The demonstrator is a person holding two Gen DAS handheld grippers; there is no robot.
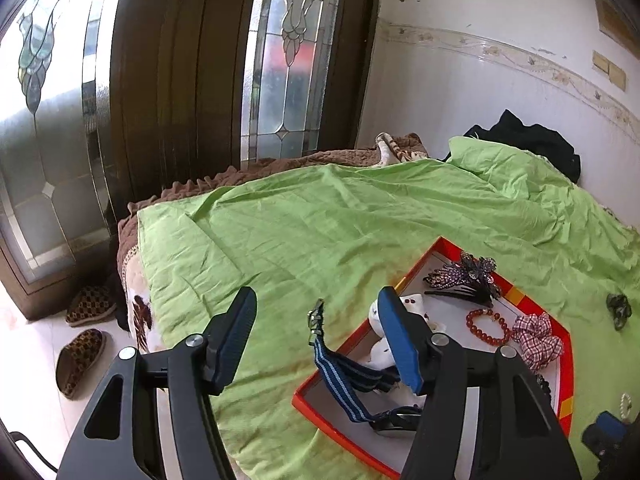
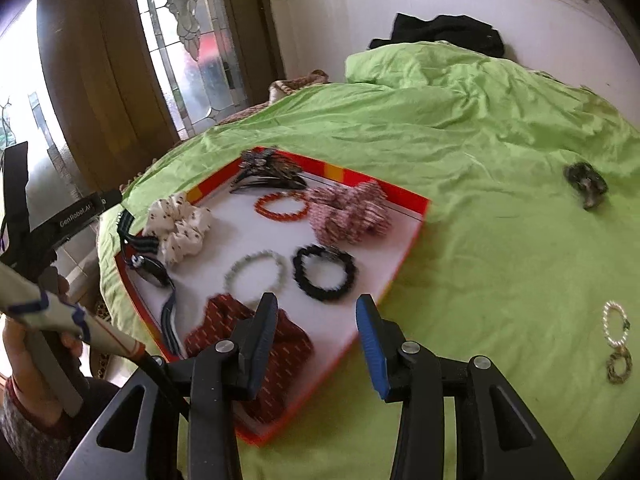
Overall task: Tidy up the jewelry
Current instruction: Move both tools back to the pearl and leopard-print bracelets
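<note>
Bed with green bedspread (image 2: 460, 152): lies under and ahead of both my hand-held grippers.

Red-rimmed tray (image 2: 404, 196), white floor: ahead of my right hand-held gripper (image 2: 318, 312), ahead and right of my left hand-held gripper (image 1: 318, 308).

Left hand-held gripper: I see the jaws standing apart, nothing between the pads; the right finger overlaps the tray's near-left corner.

Right hand-held gripper: jaws apart, empty, over the tray's near edge.

Tray contents:
- dark red patterned scrunchie (image 2: 256, 340), partly behind the right gripper's left finger;
- red-and-white checked scrunchie (image 2: 352, 212), far right;
- white spotted scrunchie (image 2: 180, 228), far left;
- watch with blue striped strap (image 1: 344, 376), one strap end over the tray's left rim;
- jewelled flower hair comb (image 1: 464, 276), farthest corner;
- black scrunchie (image 2: 324, 272), just ahead of the right gripper;
- pale bead bracelet (image 2: 256, 272), beside it;
- red bead bracelet (image 2: 282, 206), beyond.

On the bedspread, right of the right gripper: dark hair tie (image 2: 586, 184), pearl bracelet (image 2: 614, 322), small dark ring (image 2: 619, 366).
</note>
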